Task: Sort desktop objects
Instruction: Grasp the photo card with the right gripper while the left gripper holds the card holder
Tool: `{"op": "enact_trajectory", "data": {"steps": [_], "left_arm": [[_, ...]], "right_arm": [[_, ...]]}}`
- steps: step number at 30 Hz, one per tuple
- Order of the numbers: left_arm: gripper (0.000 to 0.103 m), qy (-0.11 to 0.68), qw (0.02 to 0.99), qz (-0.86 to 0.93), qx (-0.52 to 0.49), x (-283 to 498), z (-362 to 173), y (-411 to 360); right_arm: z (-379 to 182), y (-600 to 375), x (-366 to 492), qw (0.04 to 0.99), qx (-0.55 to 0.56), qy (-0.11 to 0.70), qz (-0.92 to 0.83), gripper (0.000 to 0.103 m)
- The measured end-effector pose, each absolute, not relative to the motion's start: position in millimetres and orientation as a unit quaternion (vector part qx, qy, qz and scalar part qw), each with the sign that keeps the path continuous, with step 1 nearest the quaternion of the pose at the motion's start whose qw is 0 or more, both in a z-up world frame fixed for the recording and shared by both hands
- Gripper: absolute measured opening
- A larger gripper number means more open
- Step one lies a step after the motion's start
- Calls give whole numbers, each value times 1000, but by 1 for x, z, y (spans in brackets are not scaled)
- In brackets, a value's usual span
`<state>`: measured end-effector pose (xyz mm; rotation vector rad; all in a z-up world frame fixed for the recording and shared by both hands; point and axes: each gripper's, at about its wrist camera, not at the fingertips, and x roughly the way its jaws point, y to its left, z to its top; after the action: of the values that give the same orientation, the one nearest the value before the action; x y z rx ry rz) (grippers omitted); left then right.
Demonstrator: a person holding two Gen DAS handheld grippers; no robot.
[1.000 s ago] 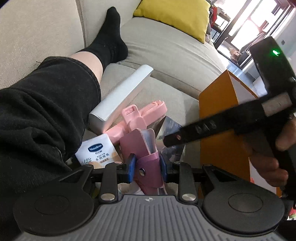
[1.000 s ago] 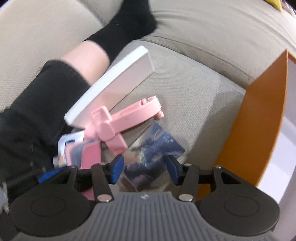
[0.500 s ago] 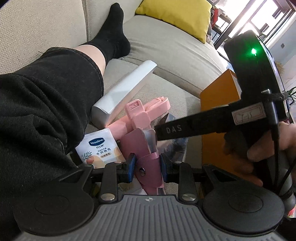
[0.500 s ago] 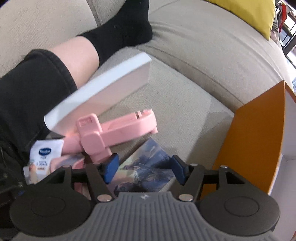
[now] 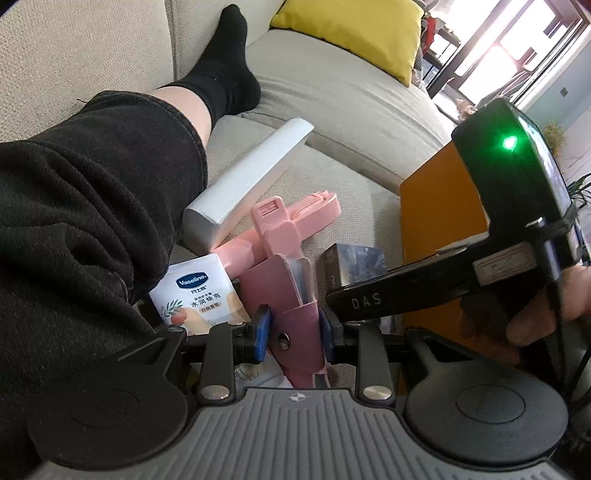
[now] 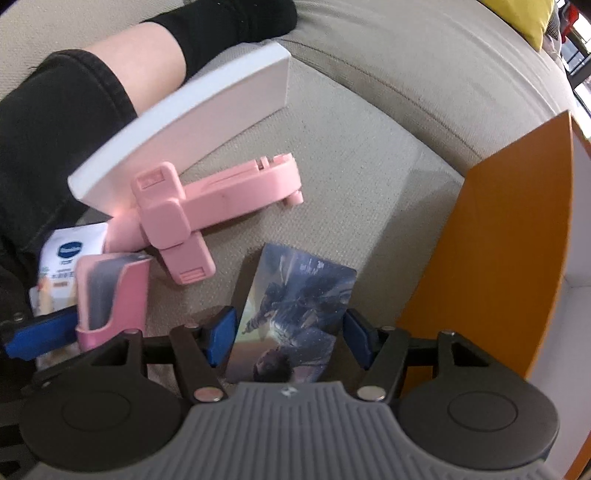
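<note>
The left gripper (image 5: pixel 294 328) is clamped on a pink case (image 5: pixel 291 295), its blue pads pressing both sides, the case standing upright with its open top showing a grey inner edge. Just behind it lies a pink phone holder (image 6: pixel 207 206), resting partly against a flat white box (image 6: pixel 192 122) that leans on the person's leg (image 5: pixel 92 206). A small Vaseline packet (image 5: pixel 195 291) sits tucked between the leg and the case.

The right gripper (image 6: pixel 288 334) hangs over a dark picture box (image 6: pixel 295 314) lying on the beige sofa cushion (image 6: pixel 351 166). Its jaws stand apart, wider than the box, one pad close by each long edge; whether the left pad touches is hard to tell, and a gap shows on the right.

To the right an orange box (image 6: pixel 498 258) stands with its wall close to the picture box, leaving a narrow strip of cushion between. Beyond the phone holder the cushion lies bare up to the seam, and a yellow pillow (image 5: pixel 351 29) rests far back
</note>
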<state>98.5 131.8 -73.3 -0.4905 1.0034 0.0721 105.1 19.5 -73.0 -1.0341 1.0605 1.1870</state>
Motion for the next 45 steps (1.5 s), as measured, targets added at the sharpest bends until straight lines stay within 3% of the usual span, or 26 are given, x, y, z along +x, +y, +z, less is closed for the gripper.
{"op": "enact_trajectory", "data": {"steps": [5,10,20,36,45], "left_arm": [[33,485,844,35,-225,100,-73,131],[34,493,844,26,-208,102,-74,125],[31,459,850,16,-258,96,-76,134],[31,457,841,1,-290,99,-85,142],[31,460,840,2,-289,98,-85,142]], "right_arm": [[-75,17,108,575,-436,460,517,65],[-69,15,131,522,-365,543,547,65],[-60,15,139,490,-303,555,600,60],[-51,13,151,509,-303,556,583,61],[-75,17,136,462,-360,575,571,57]]}}
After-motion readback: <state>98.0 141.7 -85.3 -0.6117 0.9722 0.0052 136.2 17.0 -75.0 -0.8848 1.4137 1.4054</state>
